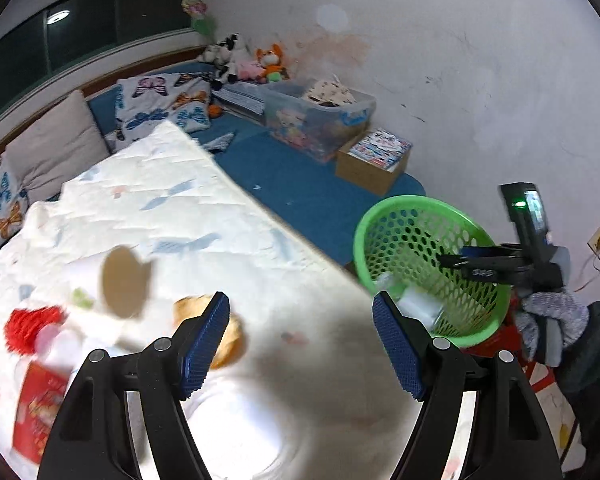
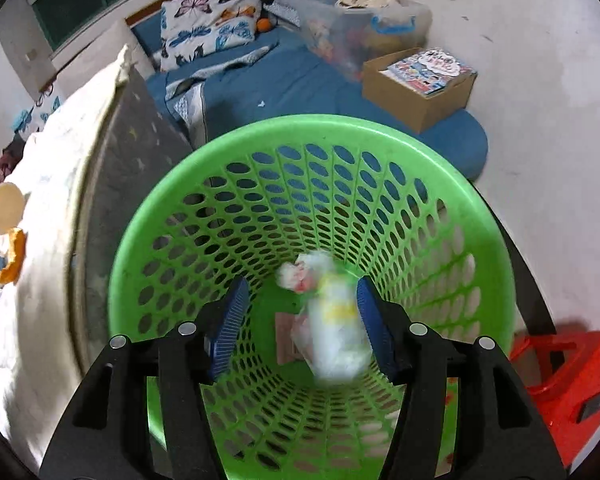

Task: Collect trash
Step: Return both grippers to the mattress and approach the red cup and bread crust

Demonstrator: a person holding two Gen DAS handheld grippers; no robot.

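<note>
- White quilted bed cover (image 1: 228, 216) fills the near part of the room, with the trash lying on its left end.
- Left gripper (image 1: 300, 344) hangs open and empty just above the bed; its fingers are spread wide.
- Just past its left finger lies an orange peel (image 1: 230, 340), the nearest trash, a little to the left. The finger hides part of it.
- Farther left sit a paper cup (image 1: 124, 284), a red fluffy thing (image 1: 28, 326) and a red packet (image 1: 40, 412). All are blurry, so I cannot tell more.
- Right gripper (image 2: 300, 320) is open over the green basket (image 2: 172, 208), which stands beside the bed on the right.
- A white wad of trash (image 2: 332, 320) shows between its fingers, smeared. I think it is loose and dropping in, but I cannot tell for sure.
- Far back are blue mats, pillows, boxes and soft toys.
- I think the left gripper is closer to the peel, so it should go there.
</note>
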